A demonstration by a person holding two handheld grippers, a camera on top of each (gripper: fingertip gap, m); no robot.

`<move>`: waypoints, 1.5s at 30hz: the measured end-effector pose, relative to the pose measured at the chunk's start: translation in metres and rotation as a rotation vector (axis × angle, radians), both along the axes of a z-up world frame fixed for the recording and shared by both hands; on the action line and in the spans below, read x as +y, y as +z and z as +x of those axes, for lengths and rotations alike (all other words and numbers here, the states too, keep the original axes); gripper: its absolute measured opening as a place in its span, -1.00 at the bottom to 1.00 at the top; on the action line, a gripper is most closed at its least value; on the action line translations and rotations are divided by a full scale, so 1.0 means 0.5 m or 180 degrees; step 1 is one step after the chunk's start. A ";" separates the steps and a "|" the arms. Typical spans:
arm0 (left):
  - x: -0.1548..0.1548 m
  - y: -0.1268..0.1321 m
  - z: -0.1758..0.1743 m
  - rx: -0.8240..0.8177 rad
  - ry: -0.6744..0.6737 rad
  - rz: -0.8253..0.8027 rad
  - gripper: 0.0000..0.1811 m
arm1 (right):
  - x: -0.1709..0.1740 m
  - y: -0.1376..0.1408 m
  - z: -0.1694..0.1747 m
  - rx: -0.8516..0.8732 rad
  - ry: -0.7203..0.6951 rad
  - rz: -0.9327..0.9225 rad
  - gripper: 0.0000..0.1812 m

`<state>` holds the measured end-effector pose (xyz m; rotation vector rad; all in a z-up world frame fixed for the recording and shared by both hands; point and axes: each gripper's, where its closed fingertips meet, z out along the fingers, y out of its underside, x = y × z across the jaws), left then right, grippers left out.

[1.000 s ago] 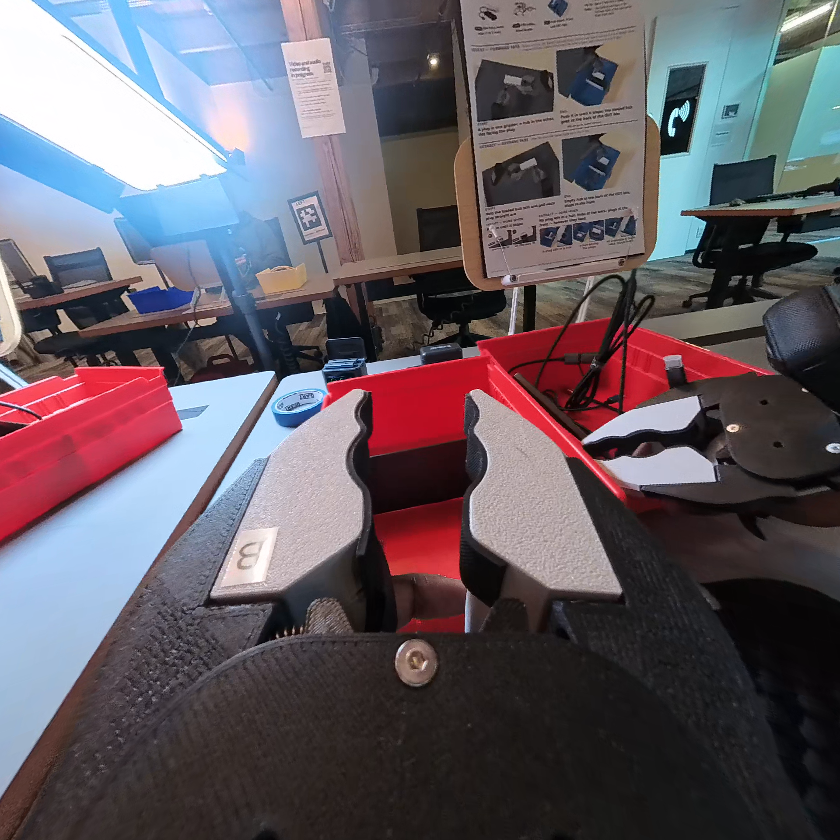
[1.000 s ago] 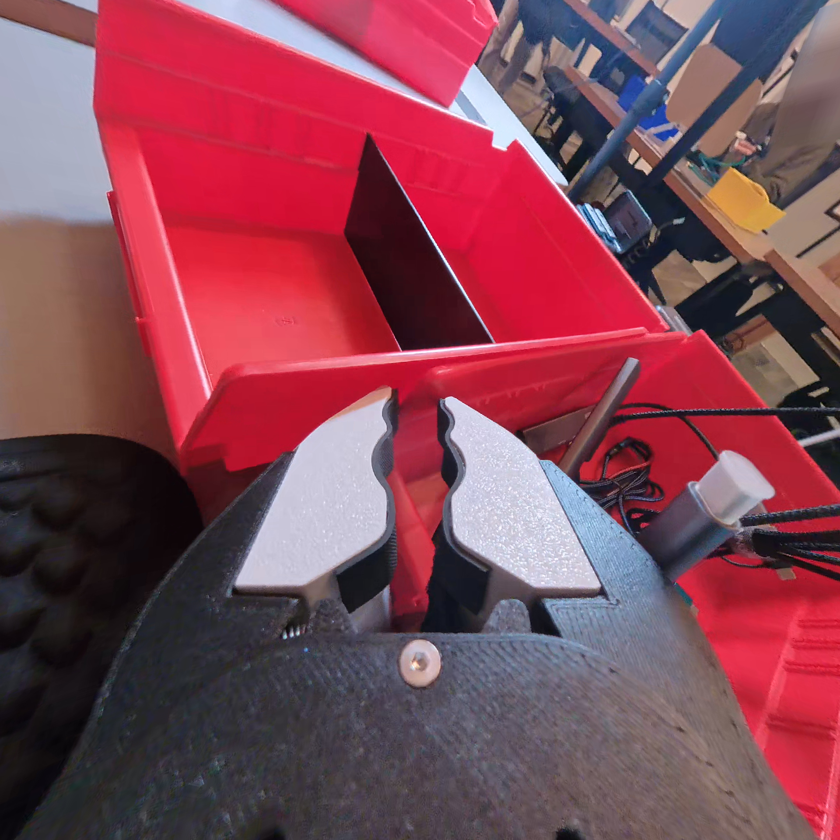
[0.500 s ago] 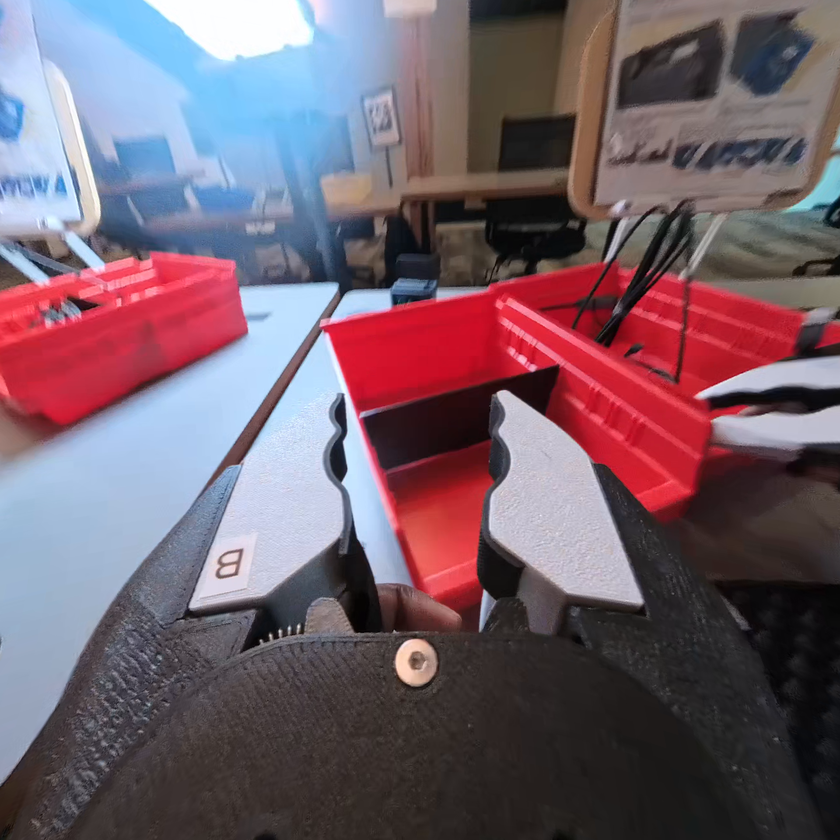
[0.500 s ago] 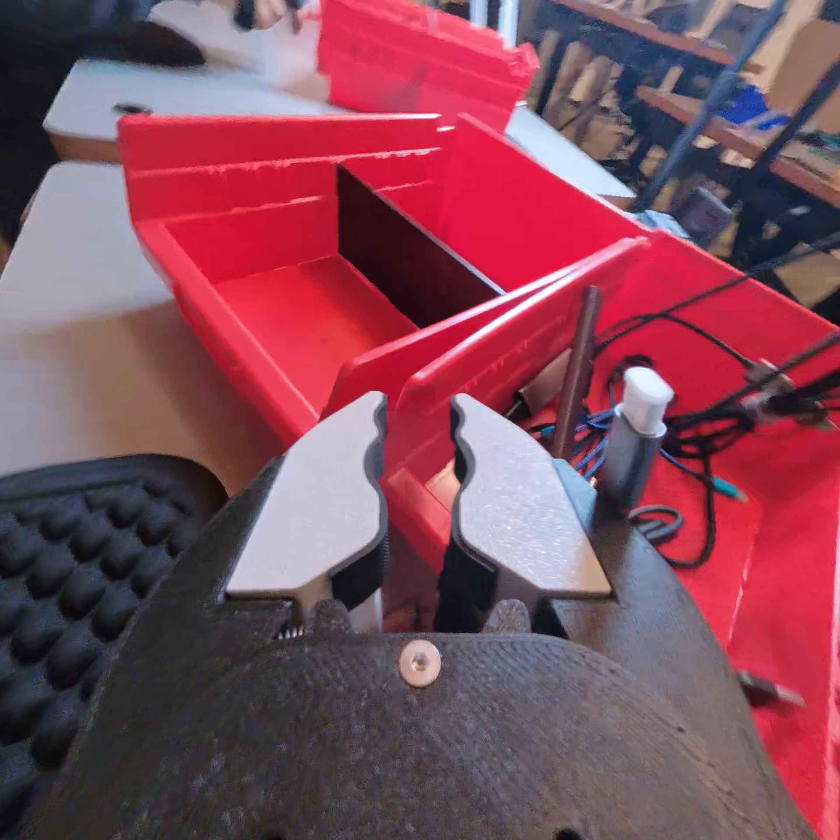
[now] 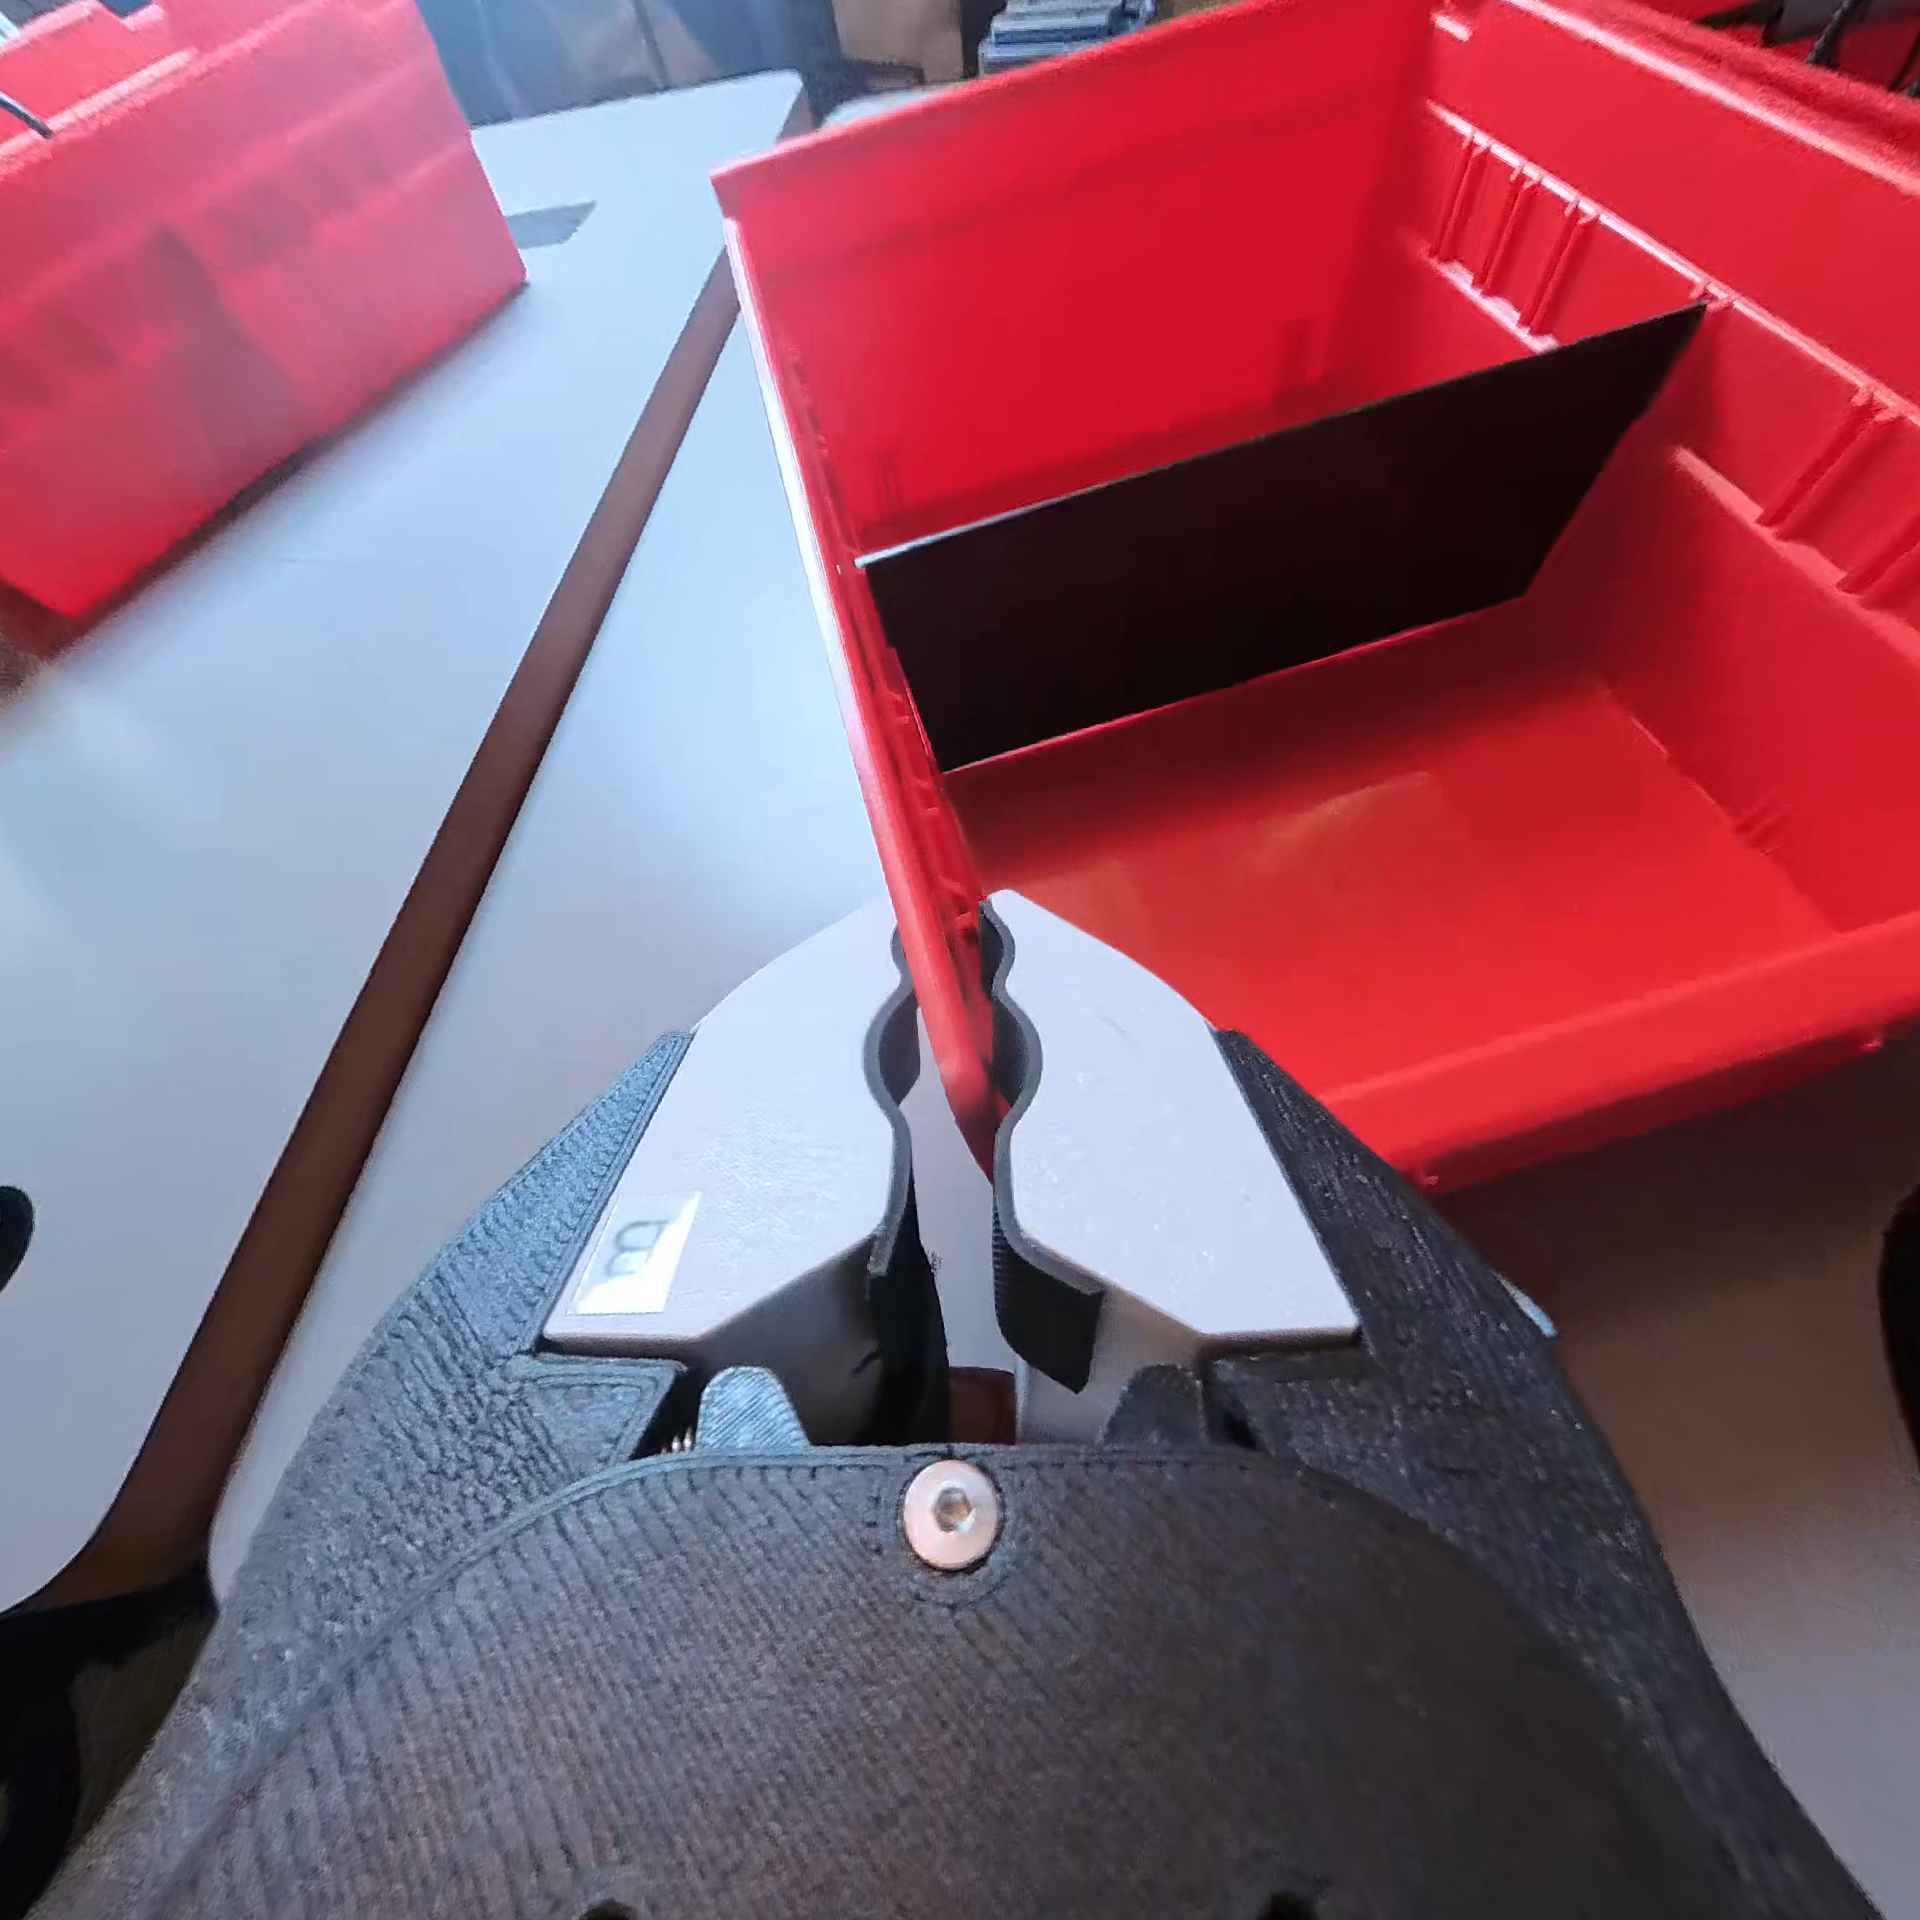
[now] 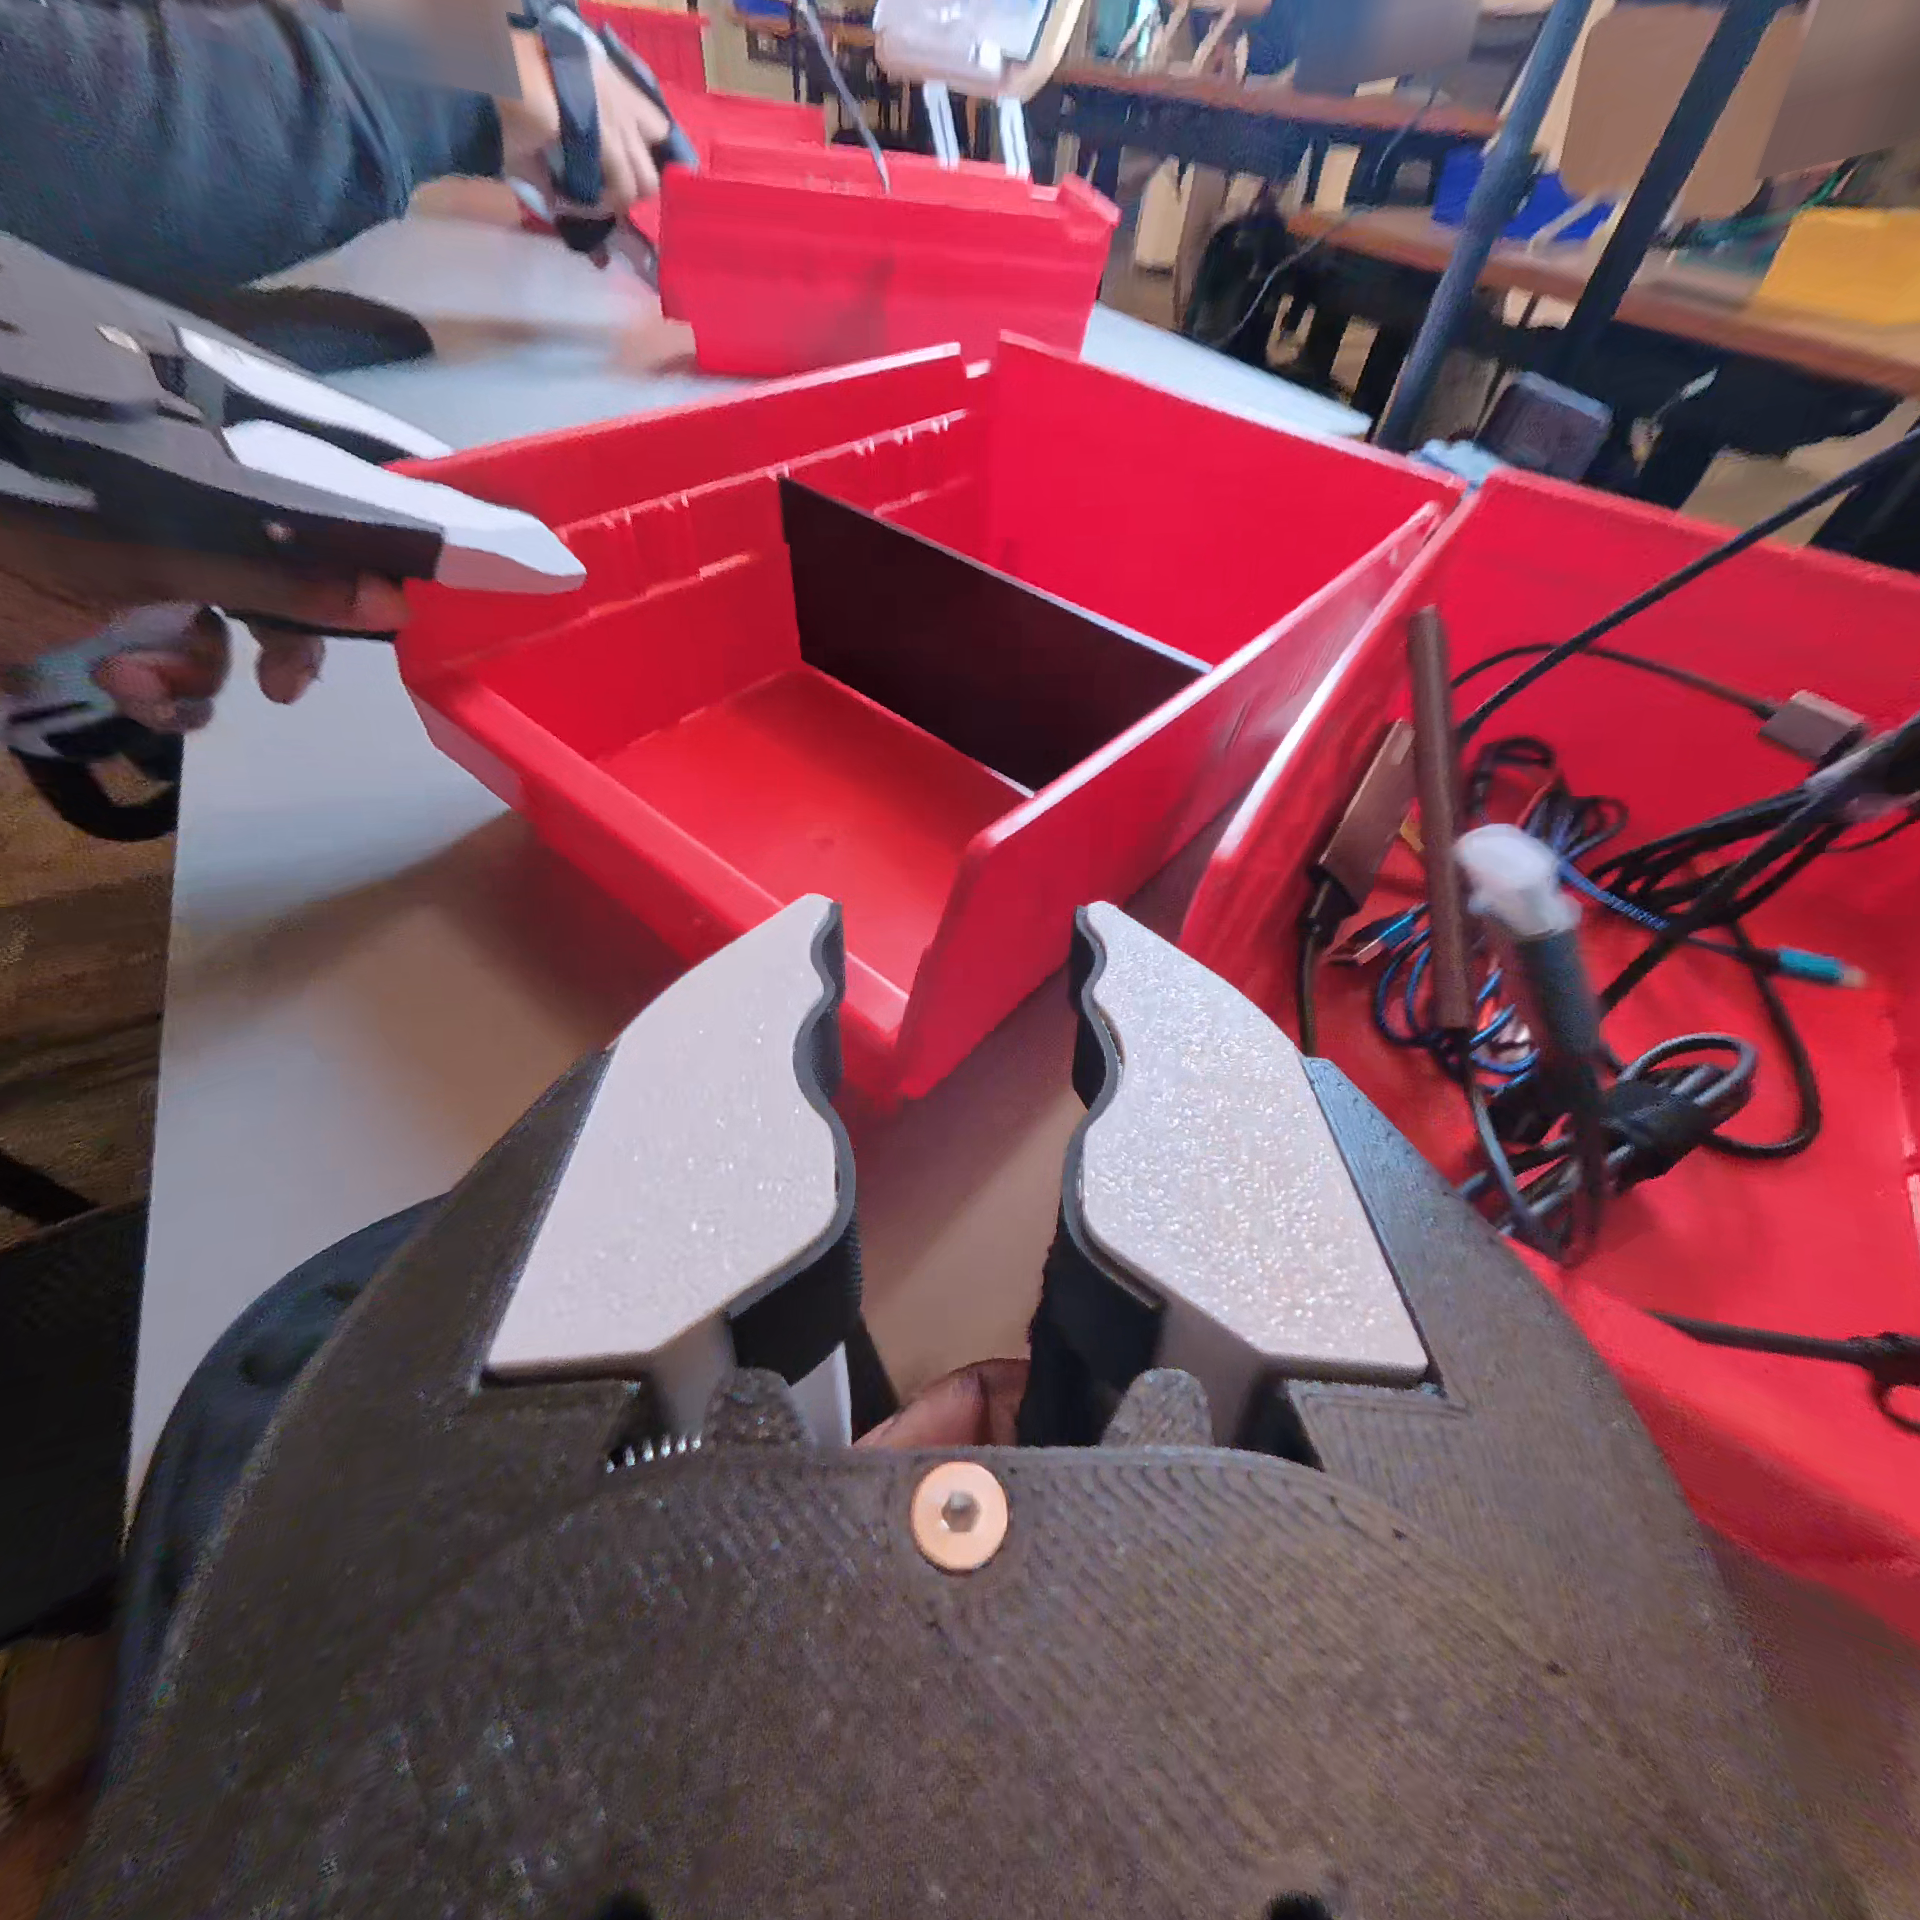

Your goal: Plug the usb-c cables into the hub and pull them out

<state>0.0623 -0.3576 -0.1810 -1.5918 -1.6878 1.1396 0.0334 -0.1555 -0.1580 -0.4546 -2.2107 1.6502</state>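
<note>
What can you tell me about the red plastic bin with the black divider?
The red plastic bin with the black divider is open-topped, glossy and ribbed inside its long walls. The upright black divider splits it into two empty compartments. It stands on the grey table. The left gripper is clamped on its left wall near the front corner.

only one bit of writing anywhere: small white sticker with a single dark printed character on the left finger of the left gripper, seen foreshortened and half in shade. nothing readable on the red bins or elsewhere.
</note>
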 end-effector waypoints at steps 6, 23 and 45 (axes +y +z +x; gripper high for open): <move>0.039 -0.014 0.050 -0.0506 -0.0405 0.0100 -0.70 | -0.030 -0.027 0.006 -0.0002 -0.0050 0.0314 -0.48; 0.018 0.137 0.049 0.0549 0.0200 -0.0374 -0.86 | -0.045 0.073 -0.032 0.1162 -0.0663 0.0440 -0.81; 0.747 0.299 -0.212 0.1479 -0.2003 0.0136 -0.81 | 0.703 0.279 -0.064 0.1844 -0.3207 0.0395 -0.90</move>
